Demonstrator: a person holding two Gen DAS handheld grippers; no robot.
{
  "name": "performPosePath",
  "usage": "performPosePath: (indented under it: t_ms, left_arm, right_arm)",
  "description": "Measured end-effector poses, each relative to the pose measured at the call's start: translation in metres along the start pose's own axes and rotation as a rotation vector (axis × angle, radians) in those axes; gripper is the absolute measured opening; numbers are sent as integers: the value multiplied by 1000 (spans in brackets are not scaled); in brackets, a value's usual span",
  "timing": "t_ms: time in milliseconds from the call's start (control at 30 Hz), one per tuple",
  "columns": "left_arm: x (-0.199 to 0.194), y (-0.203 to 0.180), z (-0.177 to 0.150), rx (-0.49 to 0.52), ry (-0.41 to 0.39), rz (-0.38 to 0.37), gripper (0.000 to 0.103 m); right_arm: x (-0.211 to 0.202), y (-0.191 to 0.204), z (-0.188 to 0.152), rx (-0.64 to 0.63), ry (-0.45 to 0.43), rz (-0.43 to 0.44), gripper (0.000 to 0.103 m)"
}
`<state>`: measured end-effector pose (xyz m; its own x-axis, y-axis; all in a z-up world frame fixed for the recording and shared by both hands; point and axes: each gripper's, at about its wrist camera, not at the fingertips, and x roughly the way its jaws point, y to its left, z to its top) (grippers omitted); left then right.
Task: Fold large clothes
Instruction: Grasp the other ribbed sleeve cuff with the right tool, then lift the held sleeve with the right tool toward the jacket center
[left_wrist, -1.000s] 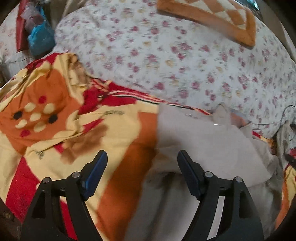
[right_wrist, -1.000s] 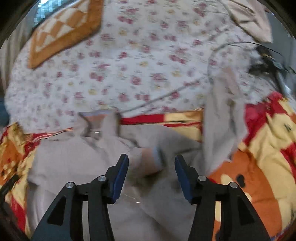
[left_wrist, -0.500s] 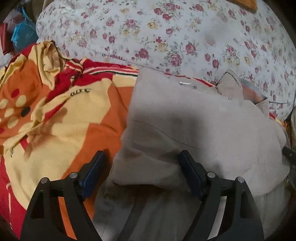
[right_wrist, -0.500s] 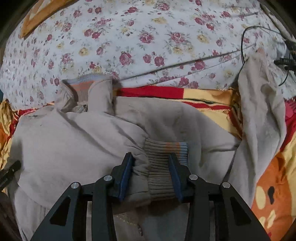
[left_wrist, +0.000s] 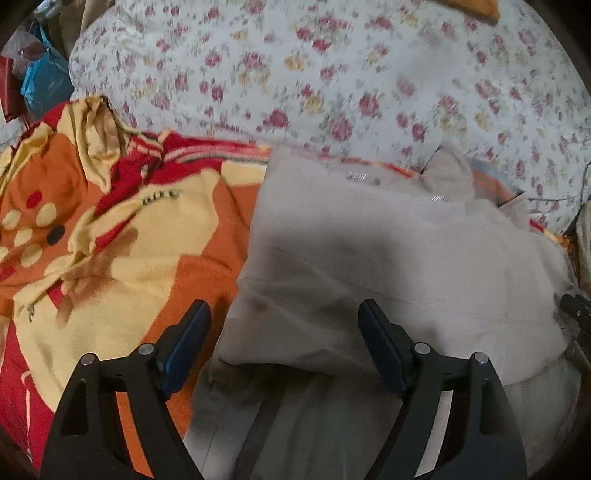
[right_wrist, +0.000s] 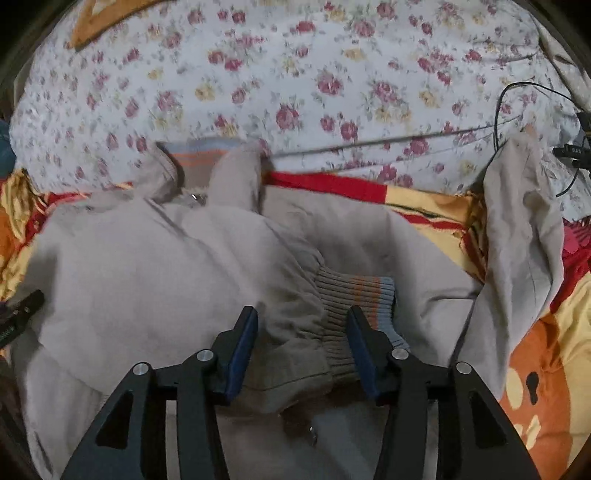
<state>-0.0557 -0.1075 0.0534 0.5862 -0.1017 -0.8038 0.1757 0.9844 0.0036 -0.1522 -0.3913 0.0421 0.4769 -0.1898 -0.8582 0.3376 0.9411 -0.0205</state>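
Left gripper (left_wrist: 284, 343) wide above beige zip-up fabric jacket (left_wrist: 388, 266); right gripper (right_wrist: 301, 341) parted around ribbed striped cuff (right_wrist: 354, 306).

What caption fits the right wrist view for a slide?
Open right gripper straddles the ribbed cuff of a beige jacket on a patterned blanket.

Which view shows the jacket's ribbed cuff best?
The right wrist view: the ribbed cuff lies close up between the open right claw fingers, its orange and blue stripes visible. The left wrist view shows only the jacket body, no cuff.
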Motion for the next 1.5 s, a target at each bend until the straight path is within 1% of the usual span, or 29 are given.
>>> performPosePath:
  t_ms: [133, 200, 267, 300, 333, 433, 467, 533, 633, 733, 800, 833, 867, 900, 933, 1000, 1067, 1133, 1200, 1233, 1300, 1333, 1400, 1433, 1500]
  left_arm:
    - [-17, -4, 1, 6, -76, -30, 82]
    - [-19, -3, 1, 0, -88, -34, 82]
    - [-18, -2, 1, -6, -84, -38, 82]
    - [-17, -1, 1, -10, -77, -36, 82]
    - [-14, 0, 2, -16, -68, -35, 82]
    - [-12, 3, 4, -41, -59, -40, 82]
    - [-11, 4, 3, -46, -58, -43, 82]
    - [-11, 4, 2, -47, -56, -51, 82]
    - [-9, 3, 2, -42, -46, -53, 82]
    - [-3, 1, 2, -37, -24, -52, 82]
    - [3, 0, 1, -32, -7, -50, 82]
    - [6, -1, 1, -28, 4, -49, 82]
    - [8, -2, 0, -23, 11, -48, 82]
    - [9, -3, 0, -19, 14, -44, 82]
    - [10, -4, 0, -13, 16, -40, 82]
    - [9, -3, 1, -13, 14, -42, 82]
    - [7, -1, 2, -25, 9, -48, 82]
    - [4, 3, 4, -44, -1, -53, 82]
    - [-2, 6, 6, -63, -18, -59, 82]
    - [-7, 9, 8, -77, -35, -65, 82]
    - [-16, 14, 11, -108, -71, -82, 82]
    - [-20, 17, 11, -121, -82, -90, 82]
    - [-26, 23, 13, -154, -101, -115, 82]
    - [-28, 28, 14, -173, -105, -130, 82]
    - [-29, 35, 14, -201, -101, -151, 82]
  right_arm:
    - [-8, -12, 1, 44, -10, 55, 55]
    - [-19, -21, 5, 72, -34, 68, 55]
    - [-34, -40, 11, 123, -85, 67, 59]
    - [-39, -51, 14, 145, -104, 54, 63]
    - [-44, -64, 17, 172, -120, 27, 64]
    - [-46, -106, 29, 272, -140, -109, 65]
    - [-43, -121, 35, 302, -130, -141, 65]
    - [-28, -145, 45, 336, -88, -156, 65]
    - [-4, -164, 59, 354, -43, -170, 65]
    - [20, -170, 69, 332, 2, -170, 65]
    - [37, -173, 73, 298, 38, -205, 65]
    - [47, -175, 73, 281, 58, -237, 65]
    - [55, -179, 73, 280, 72, -270, 64]
    - [62, -184, 71, 290, 77, -288, 58]
    - [67, -191, 68, 306, 75, -278, 36]
    - [63, -199, 65, 320, 47, -234, 2]
    - [39, -213, 61, 404, -30, -85, 2]
    - [1, -225, 57, 470, -119, 54, 1]
    - [-32, -223, 57, 448, -184, 126, 1]
    - [-55, -216, 59, 416, -221, 166, 1]
    - [-86, -201, 62, 365, -267, 230, 1]
    - [-102, -188, 65, 328, -291, 270, 1]
    - [-128, -148, 73, 233, -332, 328, 1]
    - [-140, -125, 75, 175, -348, 372, 1]
    - [-156, -66, 70, 24, -369, 487, 1]
